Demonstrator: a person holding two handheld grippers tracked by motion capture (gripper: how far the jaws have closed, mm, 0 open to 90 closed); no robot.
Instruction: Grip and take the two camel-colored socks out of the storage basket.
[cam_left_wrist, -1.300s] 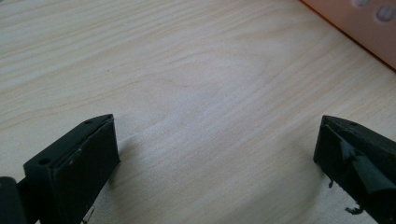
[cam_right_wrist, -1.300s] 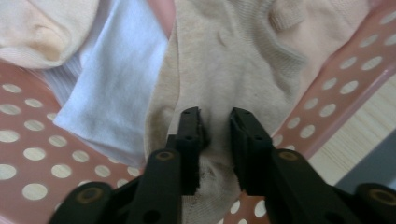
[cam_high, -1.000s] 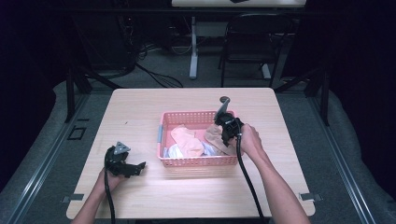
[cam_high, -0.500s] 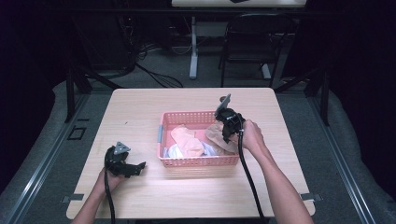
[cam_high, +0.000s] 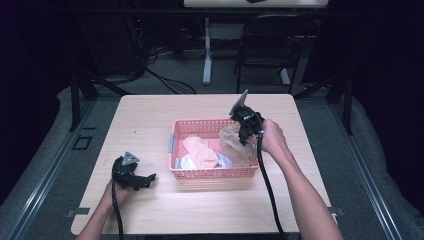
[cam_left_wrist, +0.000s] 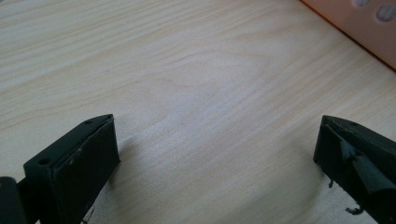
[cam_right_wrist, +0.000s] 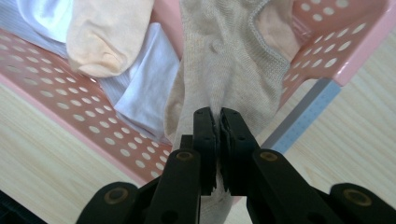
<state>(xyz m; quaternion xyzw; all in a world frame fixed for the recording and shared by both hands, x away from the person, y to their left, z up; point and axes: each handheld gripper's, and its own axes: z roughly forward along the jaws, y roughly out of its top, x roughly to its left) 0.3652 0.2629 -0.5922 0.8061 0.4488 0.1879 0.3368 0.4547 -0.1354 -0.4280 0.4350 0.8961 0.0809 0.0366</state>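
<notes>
Since the earlier frame the right tongs (cam_high: 243, 134) have risen above the pink basket (cam_high: 210, 173), drawing the beige sock (cam_high: 234, 146) up with them. Their jaws are clamped on the sock's fabric, and its lower part hangs down into the basket's right end beside a peach sock (cam_high: 200, 151) and white cloth (cam_high: 187, 161). The left tongs (cam_high: 148, 178) rest on the wooden surface (cam_high: 150, 120) left of the basket, jaws wide apart with nothing between them.

Light wood table (cam_high: 150, 120), pink basket (cam_high: 200, 125) on it, left claw (cam_high: 145, 179) resting
</notes>
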